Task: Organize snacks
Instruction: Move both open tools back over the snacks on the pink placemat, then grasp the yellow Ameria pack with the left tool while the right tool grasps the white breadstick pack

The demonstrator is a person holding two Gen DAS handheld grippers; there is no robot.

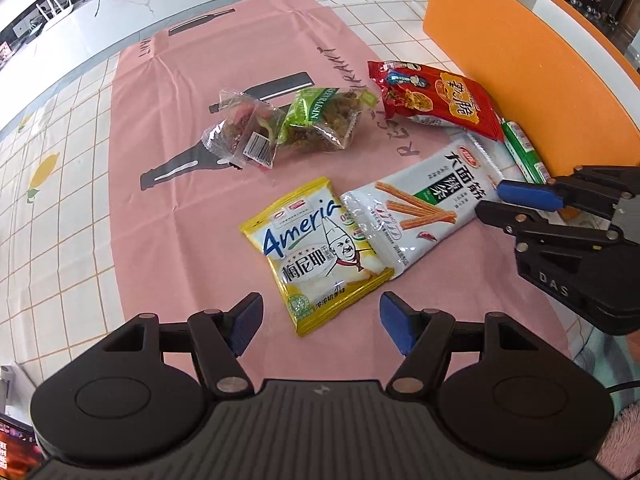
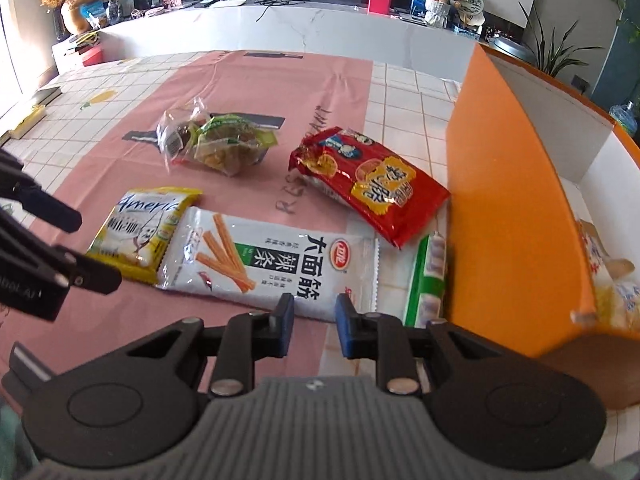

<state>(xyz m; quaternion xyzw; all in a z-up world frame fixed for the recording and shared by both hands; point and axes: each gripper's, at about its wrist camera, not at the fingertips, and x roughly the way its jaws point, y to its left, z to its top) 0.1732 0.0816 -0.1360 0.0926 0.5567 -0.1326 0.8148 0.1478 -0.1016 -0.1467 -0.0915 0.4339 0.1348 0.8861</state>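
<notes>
Several snack packets lie on a pink mat. A yellow Ameria packet sits just ahead of my open, empty left gripper. A white spicy-strip packet lies beside it; in the right wrist view that white packet is directly in front of my right gripper, which is open with a narrow gap. A red packet, a green-white packet against the orange box, and two clear raisin bags lie farther off. The right gripper shows in the left view.
The orange box with white inside walls stands at the right and holds a pale packet. The table has a white checked cloth. A white counter with plants and clutter runs behind. The left gripper shows at left.
</notes>
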